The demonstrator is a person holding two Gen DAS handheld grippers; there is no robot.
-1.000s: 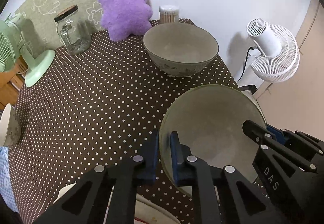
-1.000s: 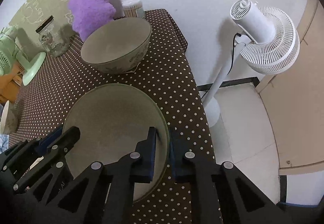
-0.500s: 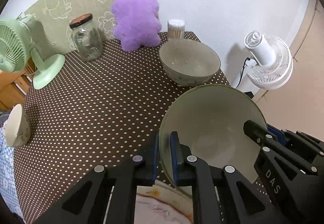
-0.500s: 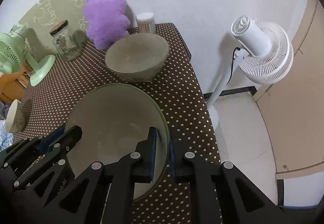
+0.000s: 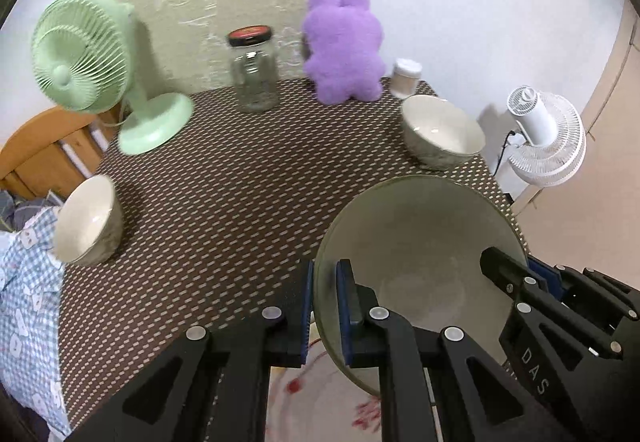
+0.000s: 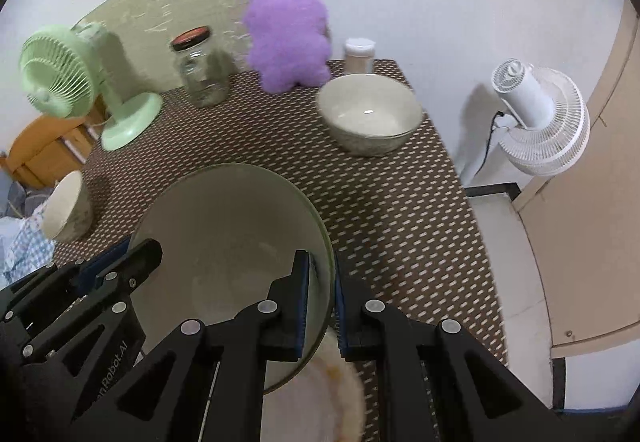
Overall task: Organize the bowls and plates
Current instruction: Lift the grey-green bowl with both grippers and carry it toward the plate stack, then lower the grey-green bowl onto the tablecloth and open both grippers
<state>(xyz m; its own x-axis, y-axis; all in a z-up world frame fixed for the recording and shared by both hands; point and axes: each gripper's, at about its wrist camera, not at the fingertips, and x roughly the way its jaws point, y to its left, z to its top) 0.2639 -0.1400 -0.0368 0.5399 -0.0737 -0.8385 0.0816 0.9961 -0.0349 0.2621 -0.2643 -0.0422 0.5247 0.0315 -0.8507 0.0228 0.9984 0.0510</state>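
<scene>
Both the left gripper (image 5: 323,306) and the right gripper (image 6: 322,300) are clamping the big bowl (image 5: 416,262), carrying it above the plate (image 5: 320,402); next is probably lowering it level.

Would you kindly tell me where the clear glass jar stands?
In the left wrist view, the clear glass jar stands at the table's far edge, between the green fan and purple plush toy.

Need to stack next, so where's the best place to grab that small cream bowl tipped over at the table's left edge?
Grip the small cream bowl by its rim, one finger inside, one outside. It lies tilted on its side with the mouth facing left, so come from the left toward the upper, raised part of the rim, which looks easiest to reach.
</scene>
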